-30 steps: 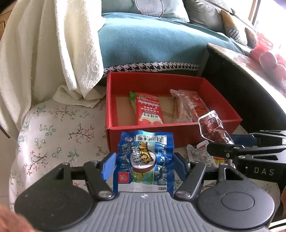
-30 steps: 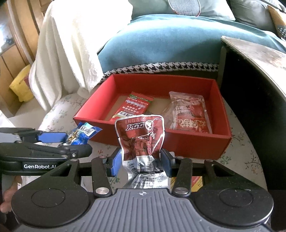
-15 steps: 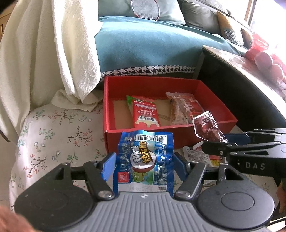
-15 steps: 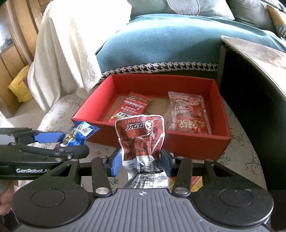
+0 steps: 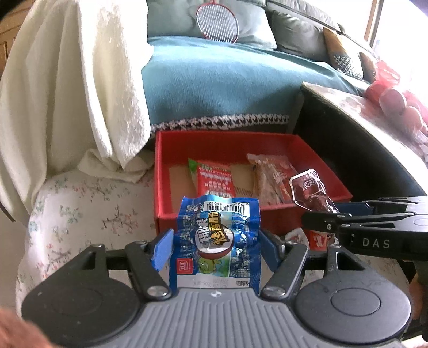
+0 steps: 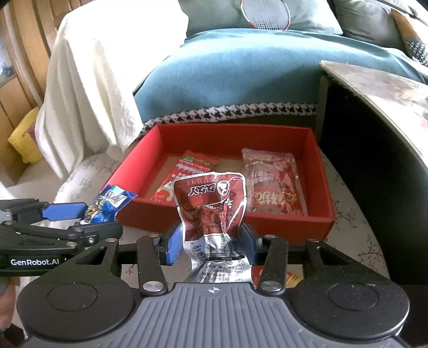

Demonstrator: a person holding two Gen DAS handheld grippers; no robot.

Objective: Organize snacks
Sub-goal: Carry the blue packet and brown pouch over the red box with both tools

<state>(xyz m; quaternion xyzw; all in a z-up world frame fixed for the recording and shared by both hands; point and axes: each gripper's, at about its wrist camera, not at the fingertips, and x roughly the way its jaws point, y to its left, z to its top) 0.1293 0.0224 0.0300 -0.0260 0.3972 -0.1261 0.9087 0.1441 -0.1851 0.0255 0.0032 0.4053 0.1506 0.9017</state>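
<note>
Blue snack packet (image 5: 218,238) sits clamped in left gripper (image 5: 214,242).

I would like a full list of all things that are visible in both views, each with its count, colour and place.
Red cardboard box: one, red, on the flowered cushion.
Red-and-green snack packet: one, in the box, left side.
Clear red snack bag: one, in the box, right side.
Blue foil snack packet: one, blue, in the left tongs.
Dark red foil pouch: one, in the right tongs.
White towel: one, draped left of the box.
Teal sofa cover: one, behind the box.
Racket: one, red-rimmed, on the sofa.
Left tongs: black, blue pads, gripping.
Right tongs: the same, gripping.
</note>
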